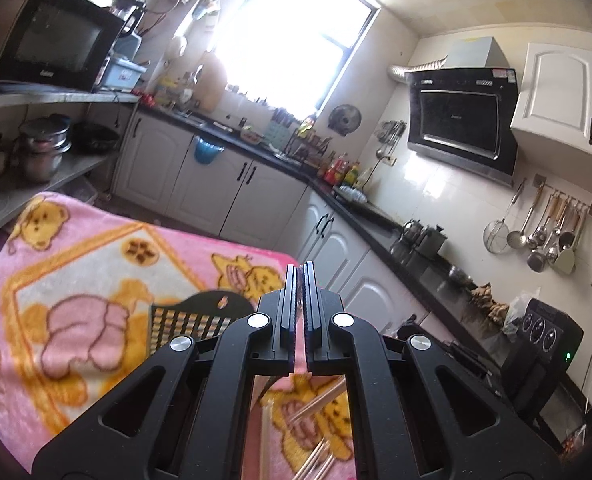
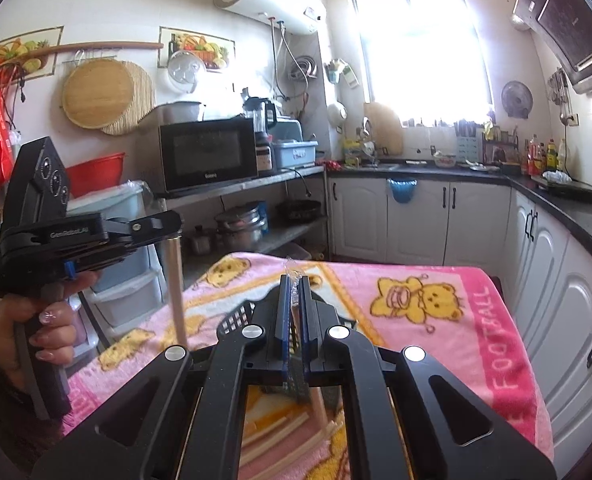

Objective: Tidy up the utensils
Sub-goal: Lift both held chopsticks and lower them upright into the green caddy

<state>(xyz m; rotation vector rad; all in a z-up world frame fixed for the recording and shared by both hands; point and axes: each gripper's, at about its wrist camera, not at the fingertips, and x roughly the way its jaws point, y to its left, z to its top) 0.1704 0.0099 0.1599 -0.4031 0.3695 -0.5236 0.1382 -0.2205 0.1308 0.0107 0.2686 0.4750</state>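
My left gripper (image 1: 299, 270) is shut on a pale wooden chopstick (image 2: 175, 280). In the right wrist view a hand holds this left gripper (image 2: 174, 226) up at the left, and the stick hangs straight down from its jaws above the pink bear blanket (image 2: 428, 344). My right gripper (image 2: 294, 280) is shut on a plastic-wrapped chopstick (image 2: 293, 270) whose wrapper pokes out past the tips, while its shaft slants down below the jaws. A black mesh utensil basket (image 1: 192, 320) lies on the blanket just under both grippers. Several loose chopsticks (image 2: 272, 440) lie on the blanket nearer to me.
White cabinets under a dark counter (image 2: 576, 204) run along the back and right. A shelf (image 2: 256, 180) with a microwave (image 2: 208, 156) and pots stands at the left. The blanket's far edge (image 2: 376, 264) drops off toward the floor.
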